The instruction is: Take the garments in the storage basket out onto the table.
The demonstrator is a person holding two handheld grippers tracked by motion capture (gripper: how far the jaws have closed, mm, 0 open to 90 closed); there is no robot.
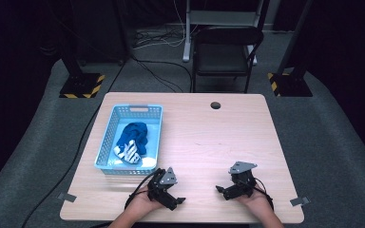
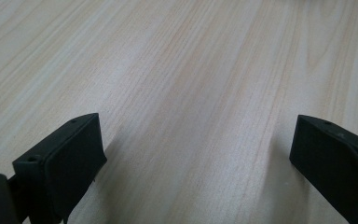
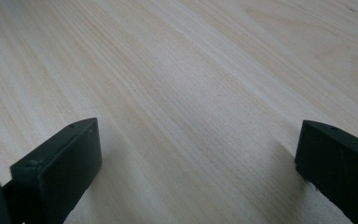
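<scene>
We see the left gripper [image 1: 175, 198] resting at the near edge of the table [image 1: 218, 142], held in a hand [image 1: 140, 205] that comes in from the bottom of the high view; its jaws stand spread wide with nothing between them, and in the left gripper view [image 2: 193, 154] there is bare pale wood grain across the whole gap. The right gripper [image 1: 224, 190] lies well apart from it on the same near strip, held in the other hand [image 1: 256, 202]; its jaws are likewise spread and pinch nothing — the right gripper view [image 3: 196, 158] shows the same light wood between the two black jaws. Each gripper carries a grey three-cornered plate on top, and the two point roughly toward each other across the bare middle of the table.

Farther back on the left half of the table stands a light blue basket [image 1: 105, 142] with a perforated wall; its near end is just beyond the left gripper, close to it but not touching. Inside the basket lies a crumpled blue cloth [image 1: 134, 135] with a white striped patch at its near end; it sits wholly within the rim. Beyond that, near the far edge, we see a small dark hole [image 1: 215, 105] in the tabletop; behind the table stands a black chair [image 1: 225, 54] on the grey floor.
</scene>
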